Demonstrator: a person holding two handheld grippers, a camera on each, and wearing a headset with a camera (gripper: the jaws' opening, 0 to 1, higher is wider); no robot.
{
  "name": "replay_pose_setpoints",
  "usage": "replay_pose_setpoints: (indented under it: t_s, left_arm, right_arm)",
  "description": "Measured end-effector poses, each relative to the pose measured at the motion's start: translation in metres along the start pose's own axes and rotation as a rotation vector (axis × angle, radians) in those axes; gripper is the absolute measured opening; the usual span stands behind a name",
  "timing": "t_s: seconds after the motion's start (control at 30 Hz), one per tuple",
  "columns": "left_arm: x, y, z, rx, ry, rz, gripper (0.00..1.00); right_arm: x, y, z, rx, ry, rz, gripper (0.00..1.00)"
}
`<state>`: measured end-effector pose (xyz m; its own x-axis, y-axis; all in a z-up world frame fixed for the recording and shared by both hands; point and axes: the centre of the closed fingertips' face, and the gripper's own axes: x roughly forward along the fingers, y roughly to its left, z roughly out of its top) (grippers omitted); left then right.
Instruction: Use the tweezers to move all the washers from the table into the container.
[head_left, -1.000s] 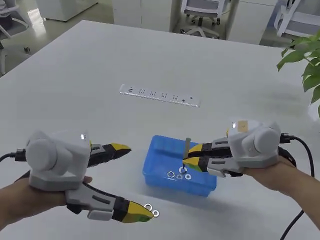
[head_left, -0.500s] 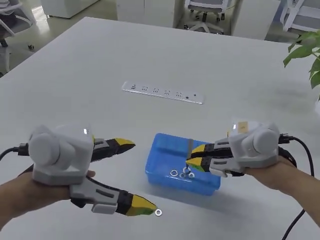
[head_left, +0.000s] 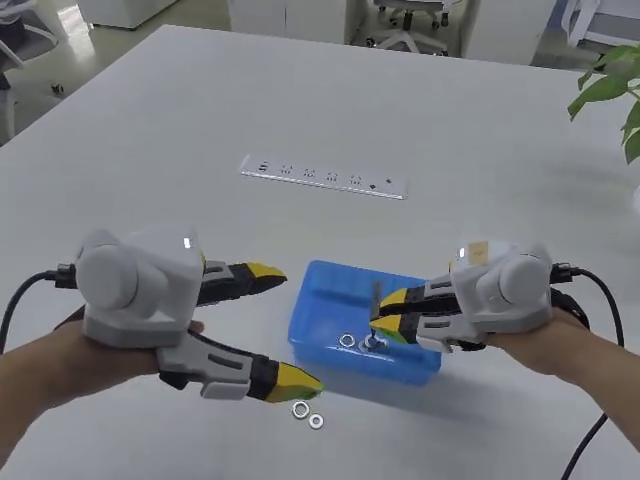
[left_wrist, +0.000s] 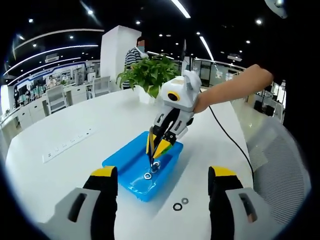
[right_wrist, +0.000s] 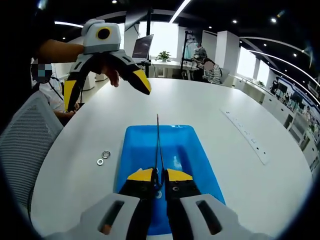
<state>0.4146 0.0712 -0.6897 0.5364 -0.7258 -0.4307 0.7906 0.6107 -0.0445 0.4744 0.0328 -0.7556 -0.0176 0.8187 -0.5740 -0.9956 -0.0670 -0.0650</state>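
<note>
A blue container (head_left: 330, 300) sits on the white table between my grippers, with a few washers (head_left: 347, 341) inside. My right gripper (head_left: 385, 318) is shut on grey tweezers (head_left: 375, 300). Their tips point down into the container beside those washers. In the right gripper view the tweezers (right_wrist: 157, 142) run forward over the container (right_wrist: 185, 150). Two washers (head_left: 307, 415) lie on the table just in front of the container, close under the lower jaw of my left gripper (head_left: 290, 325), which is open and holds nothing. They also show in the left gripper view as washers (left_wrist: 180, 204).
A white power strip (head_left: 322, 177) lies further back on the table. A green plant (head_left: 610, 90) stands at the far right edge. Office chairs stand beyond the table's far side. A cable trails from each gripper.
The head camera has shifted. My left gripper has drifted slightly up and right, so both table washers show beside its lower jaw. The right gripper stays over the container with the tweezers.
</note>
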Motion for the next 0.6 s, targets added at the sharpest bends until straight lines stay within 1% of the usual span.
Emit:
replay_pose_setpoints:
  t_s: [0.07, 0.1, 0.2, 0.3, 0.33, 0.5, 0.6]
  left_arm:
    - [0.004, 0.003, 0.004, 0.017, 0.0, -0.011, 0.74]
    - [0.006, 0.004, 0.006, 0.035, 0.004, -0.015, 0.69]
    - [0.012, 0.006, 0.009, 0.064, 0.019, -0.034, 0.58]
    - [0.019, 0.01, 0.012, 0.104, 0.034, -0.038, 0.47]
    - [0.022, 0.011, 0.013, 0.113, 0.042, -0.042, 0.44]
    - [0.034, 0.014, 0.017, 0.162, 0.055, -0.057, 0.31]
    - [0.042, 0.016, 0.021, 0.174, 0.052, -0.067, 0.29]
  right_arm:
    - [0.0, 0.001, 0.0, -0.005, 0.001, 0.001, 0.08]
    - [0.0, 0.001, -0.001, -0.005, -0.002, 0.0, 0.08]
    - [0.0, 0.001, -0.001, -0.002, -0.001, 0.003, 0.08]
    - [0.0, 0.001, -0.002, -0.004, -0.001, 0.003, 0.09]
    - [-0.001, 0.002, -0.002, -0.007, -0.001, 0.004, 0.09]
    - [-0.001, 0.003, -0.002, -0.018, 0.002, 0.008, 0.09]
    - [-0.001, 0.005, -0.002, -0.025, 0.003, 0.015, 0.09]
